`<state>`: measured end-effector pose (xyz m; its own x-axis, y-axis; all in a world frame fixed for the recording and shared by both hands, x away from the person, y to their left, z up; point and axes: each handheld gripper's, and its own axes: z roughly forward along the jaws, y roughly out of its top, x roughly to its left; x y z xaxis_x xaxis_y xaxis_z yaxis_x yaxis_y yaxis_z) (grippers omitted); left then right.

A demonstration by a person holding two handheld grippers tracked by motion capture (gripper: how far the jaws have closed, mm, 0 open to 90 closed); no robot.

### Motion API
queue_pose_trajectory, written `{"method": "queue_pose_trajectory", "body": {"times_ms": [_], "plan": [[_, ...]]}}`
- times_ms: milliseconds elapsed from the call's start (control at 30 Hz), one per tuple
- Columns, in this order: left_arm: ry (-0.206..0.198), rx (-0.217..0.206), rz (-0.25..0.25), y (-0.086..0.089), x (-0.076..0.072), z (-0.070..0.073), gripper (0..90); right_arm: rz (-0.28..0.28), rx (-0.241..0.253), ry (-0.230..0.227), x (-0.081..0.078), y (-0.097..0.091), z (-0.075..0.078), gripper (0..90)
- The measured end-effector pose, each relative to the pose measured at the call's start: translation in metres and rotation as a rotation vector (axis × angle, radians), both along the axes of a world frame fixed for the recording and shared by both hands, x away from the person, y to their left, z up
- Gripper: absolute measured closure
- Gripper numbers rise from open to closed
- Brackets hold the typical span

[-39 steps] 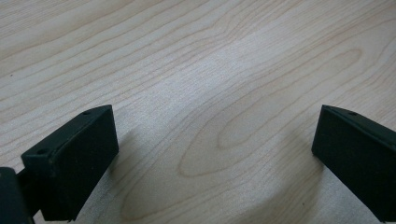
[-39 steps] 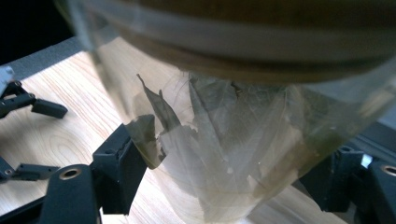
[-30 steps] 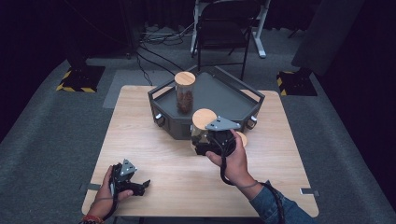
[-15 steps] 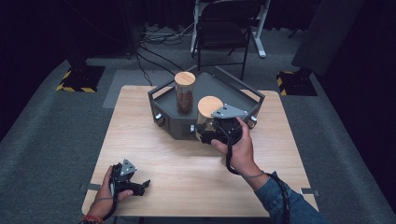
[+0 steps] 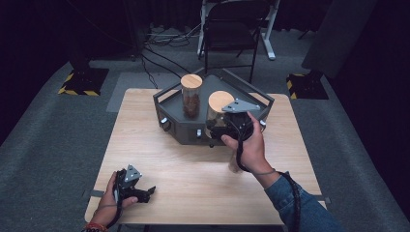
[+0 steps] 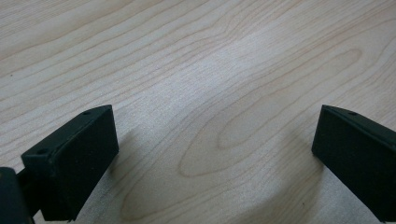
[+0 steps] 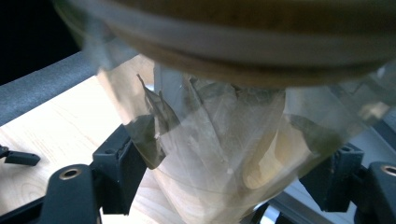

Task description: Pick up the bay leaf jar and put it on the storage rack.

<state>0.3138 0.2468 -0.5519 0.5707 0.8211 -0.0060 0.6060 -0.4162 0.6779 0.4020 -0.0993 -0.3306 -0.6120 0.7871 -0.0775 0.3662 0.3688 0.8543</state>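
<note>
right hand-held gripper (image 5: 216, 126) clamped on a cork-lidded jar (image 5: 218, 110) over the tray (image 5: 183, 133) — left hand-held gripper (image 5: 144, 192) gapes empty.

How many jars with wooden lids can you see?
2. One jar with brown stuff inside stands in the dark tray. The other jar is held by the right claw at the tray's front edge.

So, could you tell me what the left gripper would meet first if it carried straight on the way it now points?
Most likely the light wooden tabletop. The left gripper lies low near the table's front edge with its black fingers open, and bare wood lies ahead of them; how soon it would touch is hard to judge.
</note>
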Motion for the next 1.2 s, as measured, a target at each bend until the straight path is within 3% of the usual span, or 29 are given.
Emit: {"method": "queue_pose_trajectory", "body": {"times_ms": [533, 833, 1200], "plan": [[0.001, 0.000, 0.001, 0.000, 0.000, 0.000, 0.3, -0.030, 0.012, -0.020, 0.019, -0.001, 0.010, 25.0], [0.000, 0.000, 0.001, 0.000, 0.000, 0.000, 0.3, -0.036, 0.006, -0.003, 0.035, -0.001, 0.007, 25.0], [0.000, 0.001, 0.000, 0.000, 0.000, 0.000, 0.3, -0.048, -0.003, -0.014, 0.054, -0.001, 0.005, 25.0]]}}
